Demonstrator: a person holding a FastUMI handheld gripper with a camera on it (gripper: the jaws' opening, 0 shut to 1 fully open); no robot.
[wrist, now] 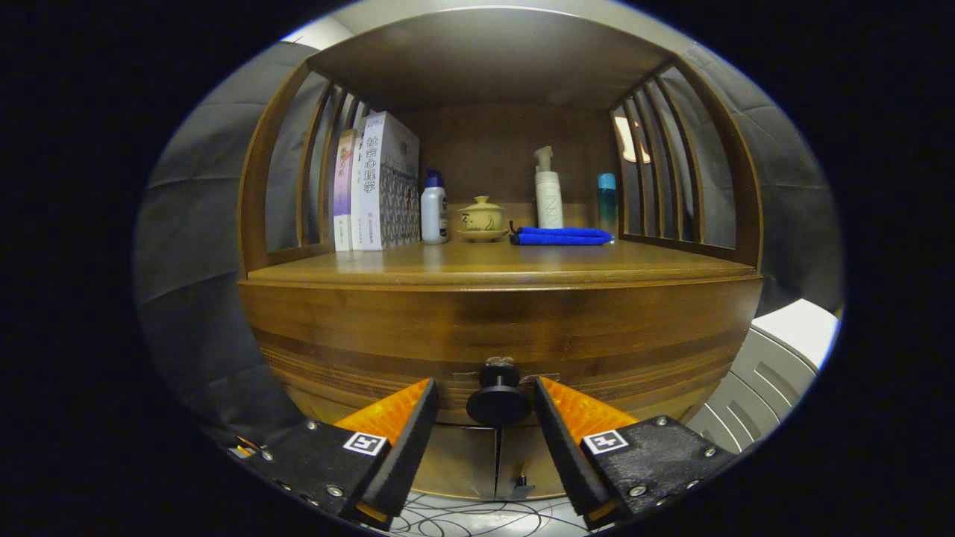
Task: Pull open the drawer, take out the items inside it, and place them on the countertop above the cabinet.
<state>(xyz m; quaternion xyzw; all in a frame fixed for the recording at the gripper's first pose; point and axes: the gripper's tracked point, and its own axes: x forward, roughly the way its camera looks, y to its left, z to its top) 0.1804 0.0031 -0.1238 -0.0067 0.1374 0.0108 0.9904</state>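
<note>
Now the hand-held gripper (485,395) hangs spread wide, gripping nothing, its fingers flanking the round black drawer knob (498,399) on the closed brown wooden drawer front (500,328). Opening comes first: close on that knob, then pull straight back.

A wooden cabinet (492,328) with slatted sides fills the centre. Dark cloth walls (194,224) hang behind it at left and right. Cables (477,518) lie on the pale floor at the bottom.

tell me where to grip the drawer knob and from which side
Grip the knob by the narrow stem behind its round cap, coming straight at the drawer front. The open gripper has a finger on each side of it; the wider cap should stop them slipping off when pulling.
</note>
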